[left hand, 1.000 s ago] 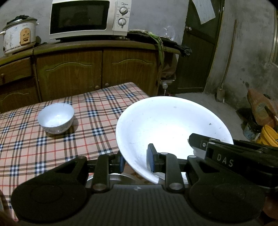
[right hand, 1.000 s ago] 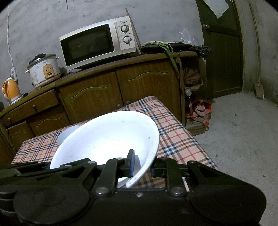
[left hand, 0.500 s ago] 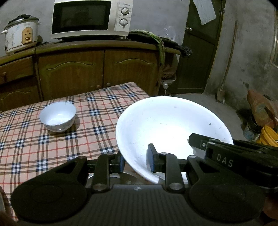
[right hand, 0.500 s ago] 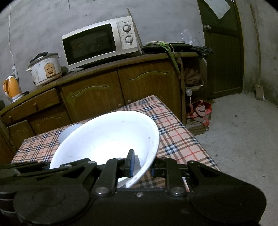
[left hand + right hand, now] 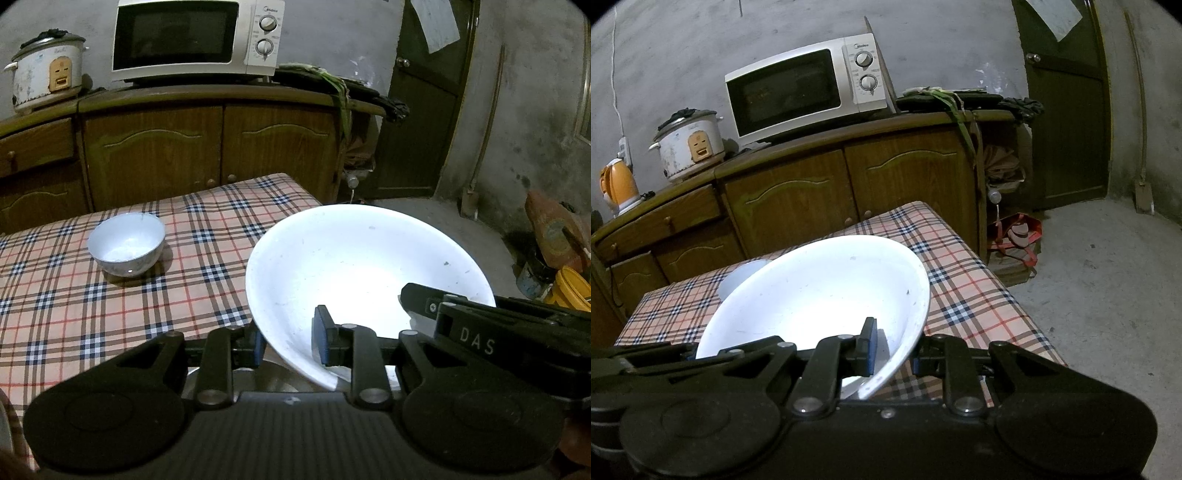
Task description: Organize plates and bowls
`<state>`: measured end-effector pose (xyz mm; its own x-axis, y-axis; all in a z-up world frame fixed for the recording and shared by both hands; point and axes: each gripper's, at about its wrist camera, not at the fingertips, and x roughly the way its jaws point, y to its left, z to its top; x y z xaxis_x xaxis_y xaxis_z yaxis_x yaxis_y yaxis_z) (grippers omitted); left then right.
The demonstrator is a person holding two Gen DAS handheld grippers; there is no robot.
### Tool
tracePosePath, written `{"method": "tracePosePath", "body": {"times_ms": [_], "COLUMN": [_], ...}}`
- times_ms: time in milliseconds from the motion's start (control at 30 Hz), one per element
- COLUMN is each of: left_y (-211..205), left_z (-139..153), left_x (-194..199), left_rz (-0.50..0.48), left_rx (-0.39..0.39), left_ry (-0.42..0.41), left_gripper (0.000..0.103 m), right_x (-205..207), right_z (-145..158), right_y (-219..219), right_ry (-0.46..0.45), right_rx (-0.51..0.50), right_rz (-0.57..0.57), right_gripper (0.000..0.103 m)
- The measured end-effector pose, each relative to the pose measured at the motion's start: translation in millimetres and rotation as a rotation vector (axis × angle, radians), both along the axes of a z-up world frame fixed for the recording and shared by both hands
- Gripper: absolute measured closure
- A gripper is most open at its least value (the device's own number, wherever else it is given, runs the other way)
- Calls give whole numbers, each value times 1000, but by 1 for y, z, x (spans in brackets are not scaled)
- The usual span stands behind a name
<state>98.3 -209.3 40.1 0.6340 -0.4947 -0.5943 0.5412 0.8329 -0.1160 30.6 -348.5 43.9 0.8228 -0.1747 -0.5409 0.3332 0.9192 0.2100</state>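
Large white bowl (image 5: 369, 273) held tilted above the near right edge of the checked tabletop (image 5: 74, 295), left claw (image 5: 288, 339) and right claw (image 5: 892, 349) each clamped on opposite rims. Small white bowl (image 5: 127, 243) sits alone farther left; microwave (image 5: 195, 37) and rice cooker (image 5: 46, 70) on the cabinet behind. No change from a second ago: both claws and bowl unmoved.

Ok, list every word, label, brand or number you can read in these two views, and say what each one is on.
"DAS": white letters on the black body of the right gripper, seen from the left wrist.
Brand mark above the dials of the microwave: too small to read.
Markings around its dials: too small.
Orange panel on the rice cooker: no legible text.
Paper on the door: blurred, unreadable.
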Motion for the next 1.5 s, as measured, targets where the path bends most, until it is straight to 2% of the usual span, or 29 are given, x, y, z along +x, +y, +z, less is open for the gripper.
{"method": "tracePosePath", "body": {"times_ms": [1500], "left_y": [7], "left_z": [-6], "left_x": [-9], "left_rz": [4], "left_rx": [-6], "left_ry": [15], "left_gripper": [75], "right_x": [3], "right_z": [-4], "right_y": [-3], "right_ry": [12], "right_rx": [-6], "right_rz": [20], "right_gripper": [79]}}
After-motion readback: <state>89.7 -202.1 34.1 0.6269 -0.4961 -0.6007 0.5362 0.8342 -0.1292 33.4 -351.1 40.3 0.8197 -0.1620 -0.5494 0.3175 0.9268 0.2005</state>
